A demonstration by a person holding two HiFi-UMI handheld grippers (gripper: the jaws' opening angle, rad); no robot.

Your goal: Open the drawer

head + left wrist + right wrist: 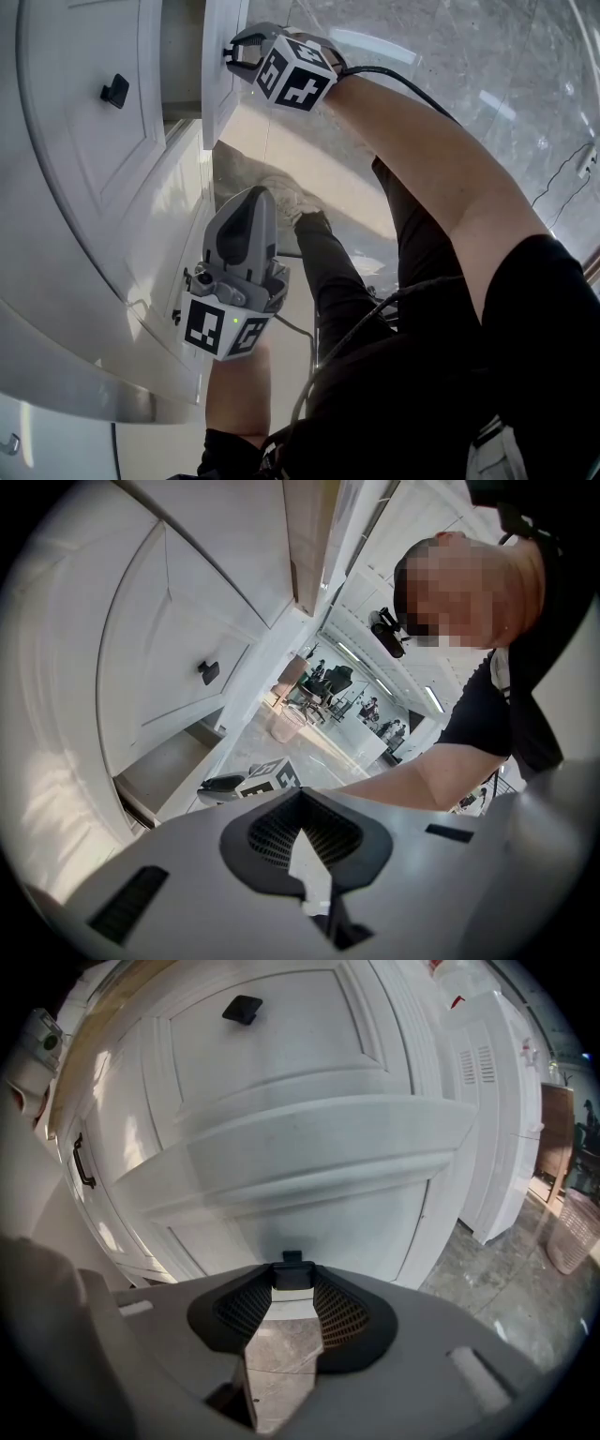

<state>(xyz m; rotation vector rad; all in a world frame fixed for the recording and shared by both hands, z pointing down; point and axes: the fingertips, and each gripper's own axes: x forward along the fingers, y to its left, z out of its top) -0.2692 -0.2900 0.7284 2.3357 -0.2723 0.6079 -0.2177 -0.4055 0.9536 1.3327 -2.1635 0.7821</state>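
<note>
A white curved cabinet (84,187) fills the left of the head view. One drawer front (220,75) stands pulled out from it, and my right gripper (234,52) is shut on its small black knob (292,1272). In the right gripper view that drawer front (309,1176) bulges toward me, with the knob pinched between the jaw tips. The drawer above it stays flush and has its own black knob (114,90). My left gripper (248,197) hangs lower beside the cabinet, shut and holding nothing. The left gripper view shows the open drawer's inside (169,766).
The person's leg and shoe (291,202) stand on the marble floor (487,84) close to the cabinet. A cable (412,89) runs along the right forearm. A tall white cabinet (497,1101) and a mesh basket (572,1232) stand farther off. A lower door has a black bar handle (84,1162).
</note>
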